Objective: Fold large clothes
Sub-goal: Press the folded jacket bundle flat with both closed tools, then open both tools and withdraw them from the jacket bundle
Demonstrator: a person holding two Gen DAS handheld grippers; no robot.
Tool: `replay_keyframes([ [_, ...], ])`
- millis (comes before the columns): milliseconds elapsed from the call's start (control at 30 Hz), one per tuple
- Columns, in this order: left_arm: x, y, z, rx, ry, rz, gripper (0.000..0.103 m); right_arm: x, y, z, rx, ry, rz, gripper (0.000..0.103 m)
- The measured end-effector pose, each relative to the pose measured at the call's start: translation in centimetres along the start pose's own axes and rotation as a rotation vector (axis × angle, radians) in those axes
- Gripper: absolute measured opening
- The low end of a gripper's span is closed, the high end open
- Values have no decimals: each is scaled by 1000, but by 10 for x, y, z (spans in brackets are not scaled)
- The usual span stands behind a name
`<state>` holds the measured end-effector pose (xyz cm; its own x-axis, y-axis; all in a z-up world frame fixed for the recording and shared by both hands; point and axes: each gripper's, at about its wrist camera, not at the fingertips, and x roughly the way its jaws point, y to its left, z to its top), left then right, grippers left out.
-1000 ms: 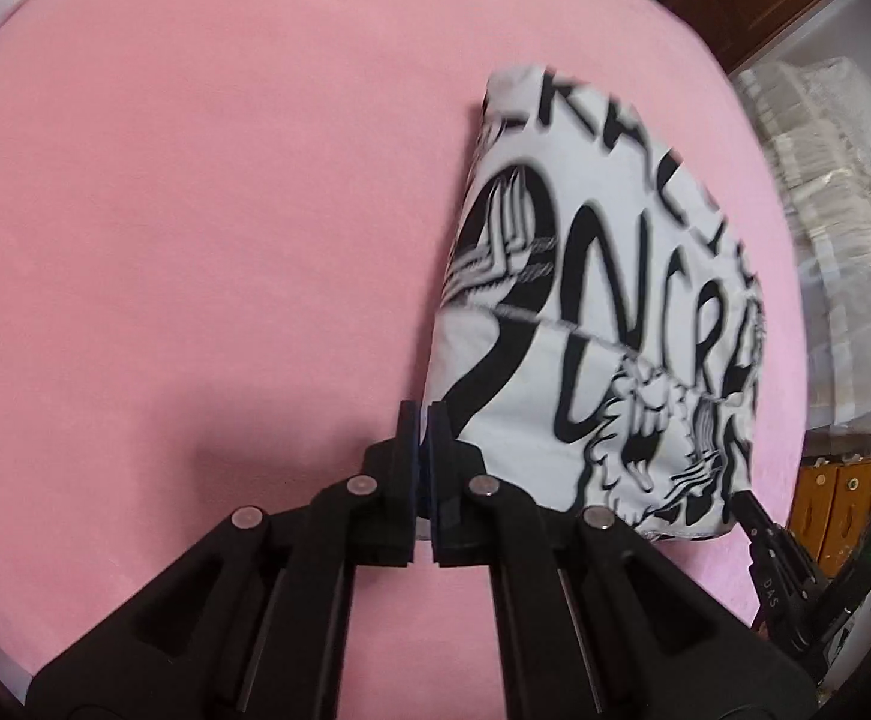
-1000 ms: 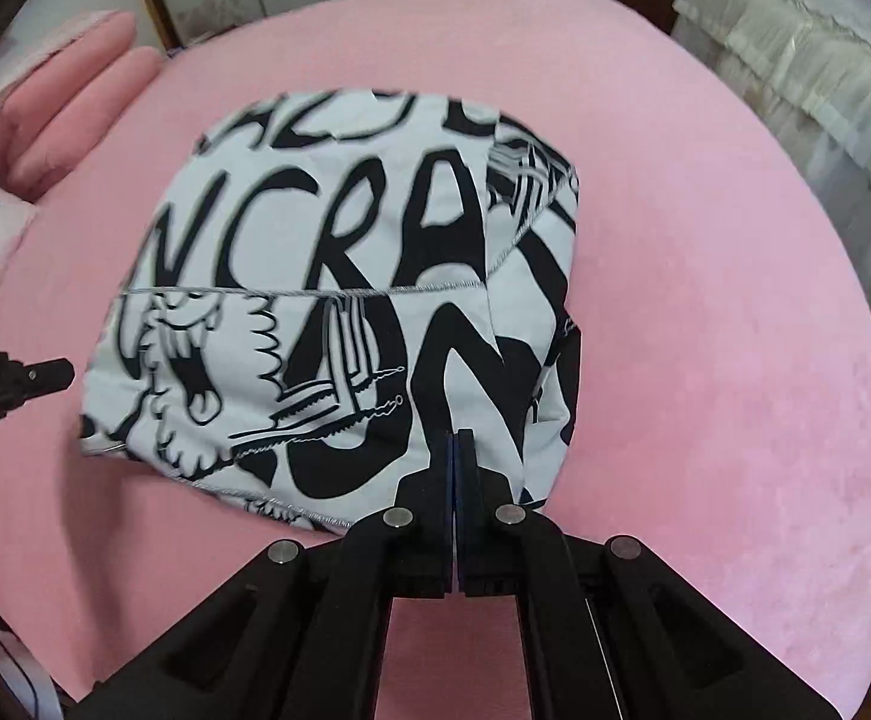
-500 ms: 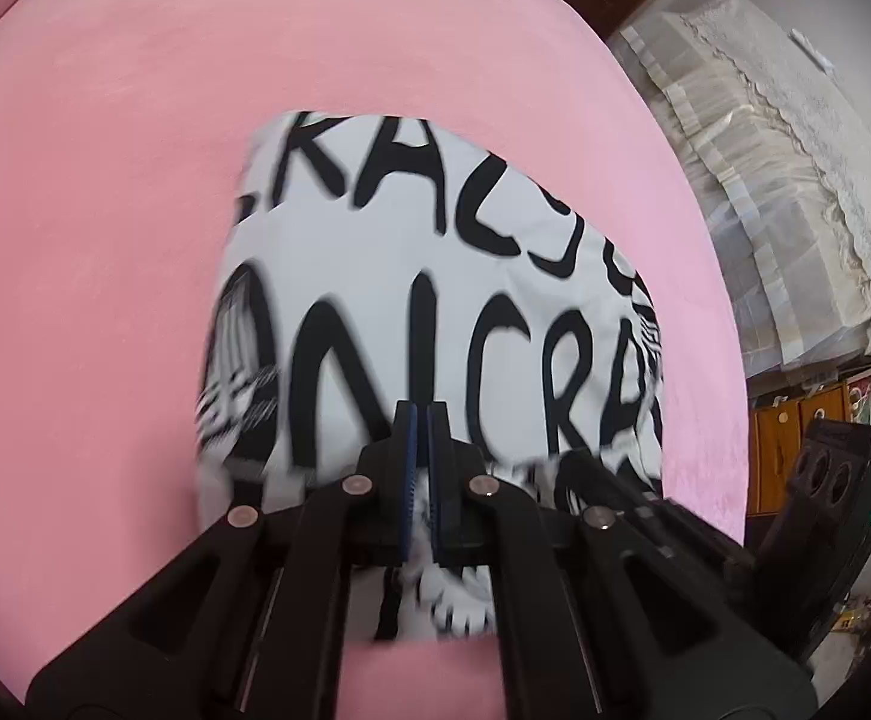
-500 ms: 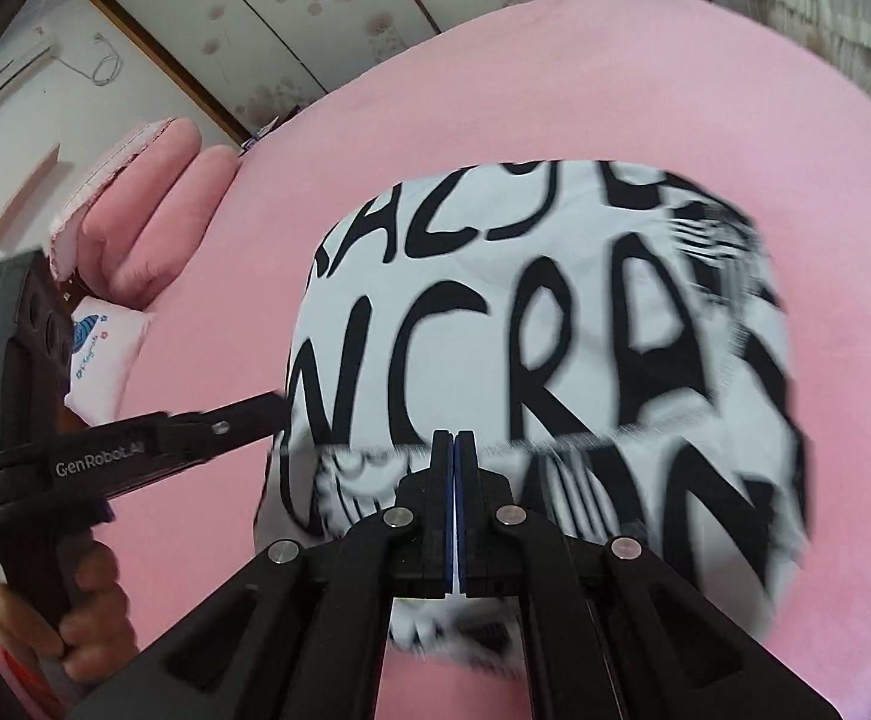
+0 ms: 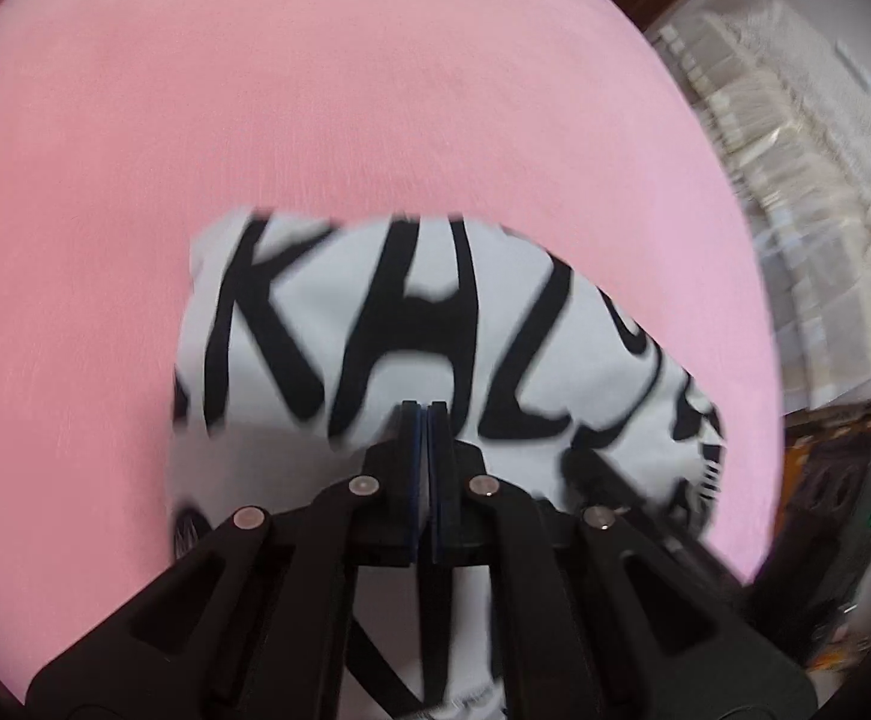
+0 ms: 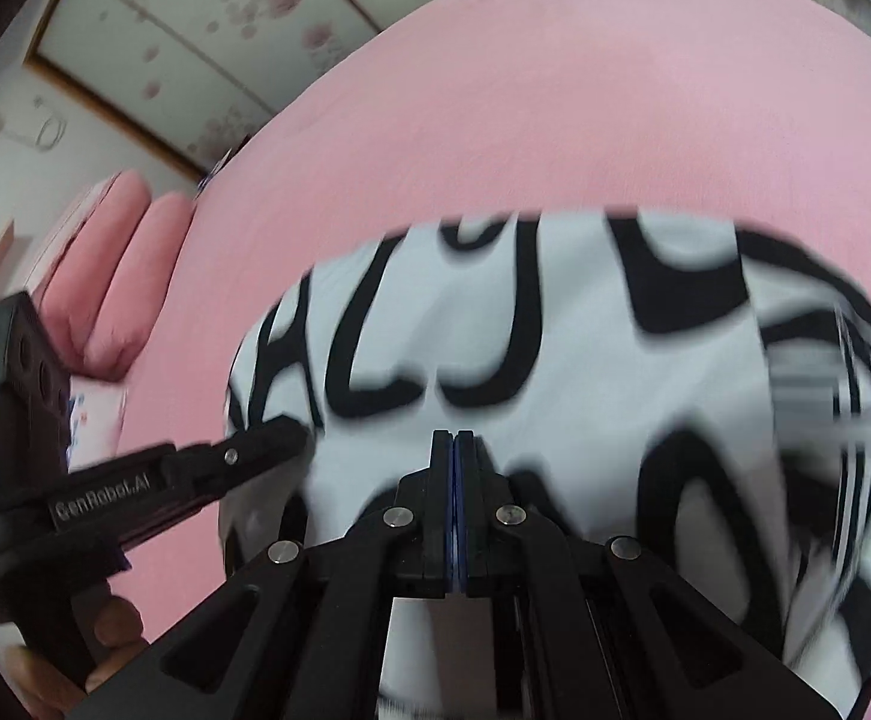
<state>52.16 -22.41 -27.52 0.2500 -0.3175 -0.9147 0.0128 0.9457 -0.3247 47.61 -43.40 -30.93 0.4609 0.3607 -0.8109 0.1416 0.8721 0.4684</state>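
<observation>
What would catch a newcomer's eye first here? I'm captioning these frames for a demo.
The white garment with bold black lettering dominates, lying folded on the pink bed cover. Both black grippers sit close over its near edge, the left gripper and right gripper with jaws closed. Pink pillows lie at far left.

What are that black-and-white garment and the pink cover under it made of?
The garment looks like thin woven or knit cloth, matte, with printed black lettering; it drapes and bends softly. The pink cover looks like a soft, slightly fuzzy fabric, perhaps fleece or velour, matte with a faint nap. Motion blur leaves both uncertain.
</observation>
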Motion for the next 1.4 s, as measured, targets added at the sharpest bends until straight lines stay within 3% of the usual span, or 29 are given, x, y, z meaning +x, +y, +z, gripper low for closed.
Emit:
replay_keyframes([
  [100, 12, -5, 17, 27, -1, 43, 1, 7, -4, 19, -5, -8, -18, 0],
  [267, 34, 10, 34, -56, -13, 39, 1, 16, -17, 41, -15, -19, -34, 0],
  [367, 40, 22, 43, -102, -41, 19, 1, 6, -32, 41, -4, -35, -26, 0],
  [433, 41, 21, 45, -74, -60, 51, 1, -7, -53, 38, 37, -44, -18, 0],
  [533, 42, 16, 47, -16, -72, 90, 1, -24, -80, 33, 64, -58, -71, 0],
  [633, 37, 23, 46, -52, -90, 98, 1, -42, -101, 25, 104, -48, -109, 0],
  [733, 23, 32, 39, -117, -104, 107, 1, -62, -113, 16, 98, -46, -231, 0],
  [833, 6, 44, 28, -120, -125, 159, 1, -77, -121, 7, 120, -36, -215, 0],
  [933, -8, 59, 24, -149, -91, 279, 1, -94, -128, -2, 106, -20, -364, 0],
  [1000, -16, 74, 19, -208, -71, 300, 1, -110, -139, -12, 149, -22, -394, 0],
  [1067, -34, 86, 6, -273, -85, 278, 1, -127, -148, -19, 190, -37, -398, 0],
  [1267, -68, 74, -42, -216, -72, 279, 2, -163, -157, -54, 228, 1, -385, 5],
  [1333, -69, 64, -57, -214, -46, 256, 2, -170, -156, -68, 228, 16, -365, 12],
  [1400, -70, 55, -78, -209, -17, 236, 2, -170, -136, -87, 221, 24, -337, 26],
])
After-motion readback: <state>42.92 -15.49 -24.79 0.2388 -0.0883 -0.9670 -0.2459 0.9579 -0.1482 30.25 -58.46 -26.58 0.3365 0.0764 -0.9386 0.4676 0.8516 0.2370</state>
